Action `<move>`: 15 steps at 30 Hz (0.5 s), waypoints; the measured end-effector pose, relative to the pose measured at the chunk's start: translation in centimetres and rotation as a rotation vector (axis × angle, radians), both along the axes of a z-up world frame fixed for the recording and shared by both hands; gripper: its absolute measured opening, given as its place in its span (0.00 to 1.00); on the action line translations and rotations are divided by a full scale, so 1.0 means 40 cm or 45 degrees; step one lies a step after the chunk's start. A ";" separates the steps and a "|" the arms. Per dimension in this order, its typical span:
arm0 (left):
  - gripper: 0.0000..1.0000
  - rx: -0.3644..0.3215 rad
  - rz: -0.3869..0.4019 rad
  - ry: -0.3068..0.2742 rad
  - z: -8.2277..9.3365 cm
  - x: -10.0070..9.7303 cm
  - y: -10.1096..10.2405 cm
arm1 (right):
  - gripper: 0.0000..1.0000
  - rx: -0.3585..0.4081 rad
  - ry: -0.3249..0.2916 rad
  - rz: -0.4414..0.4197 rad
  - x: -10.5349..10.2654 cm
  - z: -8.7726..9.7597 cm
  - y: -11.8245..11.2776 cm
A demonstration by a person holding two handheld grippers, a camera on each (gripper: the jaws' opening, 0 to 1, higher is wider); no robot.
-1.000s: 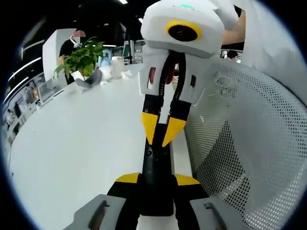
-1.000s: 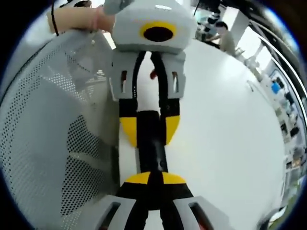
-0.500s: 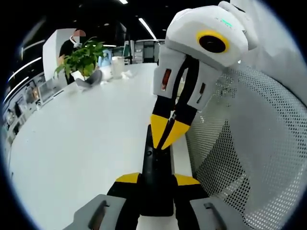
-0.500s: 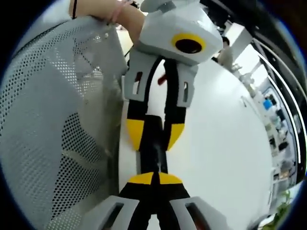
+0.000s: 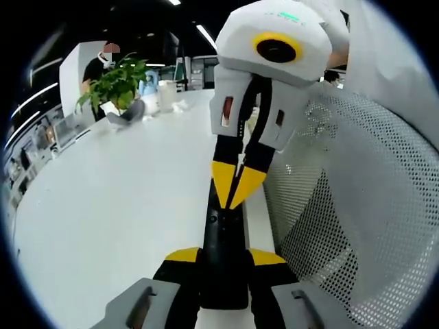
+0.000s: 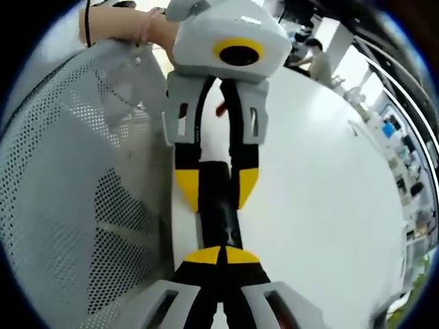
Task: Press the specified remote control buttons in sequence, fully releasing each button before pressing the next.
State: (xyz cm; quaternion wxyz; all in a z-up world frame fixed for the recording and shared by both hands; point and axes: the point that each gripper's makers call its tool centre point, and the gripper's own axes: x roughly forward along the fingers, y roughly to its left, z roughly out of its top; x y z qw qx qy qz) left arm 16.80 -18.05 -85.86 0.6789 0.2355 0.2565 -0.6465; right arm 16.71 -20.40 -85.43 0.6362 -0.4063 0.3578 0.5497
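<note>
Since half a second ago your right tool [image 5: 236, 195] has swung back more upright over the remote [image 5: 223, 257]; a second ago its tips sat at about this spot, so it's hovering over the same button zone. Remote lies on the white desk [image 5: 110, 205] right at its edge, beside the mesh chair back [image 5: 357, 226], and your left tool [image 6: 214, 188] is clamped on its sides, holding it steady. Right tool's yellow tips are pinched together into one point, holding nothing, aimed at the remote's upper face; can't tell if they're touching it. Judging by that, you're between presses. Come straight down along the tip axis, press with the point only, then lift fully clear before shifting to the next button. Keep the left grip still so the remote doesn't slide off the edge.
</note>
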 end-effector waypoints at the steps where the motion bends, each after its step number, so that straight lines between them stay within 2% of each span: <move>1: 0.26 -0.001 -0.001 0.000 0.000 0.000 0.000 | 0.00 -0.027 0.030 -0.010 -0.001 -0.001 -0.001; 6: 0.25 -0.003 -0.003 0.001 0.000 0.000 0.000 | 0.00 -0.086 0.040 0.020 -0.002 -0.004 0.000; 8: 0.25 -0.003 -0.003 0.001 0.000 0.000 0.000 | 0.00 -0.073 0.042 0.012 -0.002 -0.003 -0.003; 11: 0.25 -0.005 -0.001 0.002 0.000 0.000 0.000 | 0.00 -0.007 0.071 -0.054 -0.001 0.000 -0.005; 15: 0.25 -0.005 -0.002 0.001 0.000 0.000 0.000 | 0.00 0.009 0.077 -0.069 -0.002 0.000 -0.004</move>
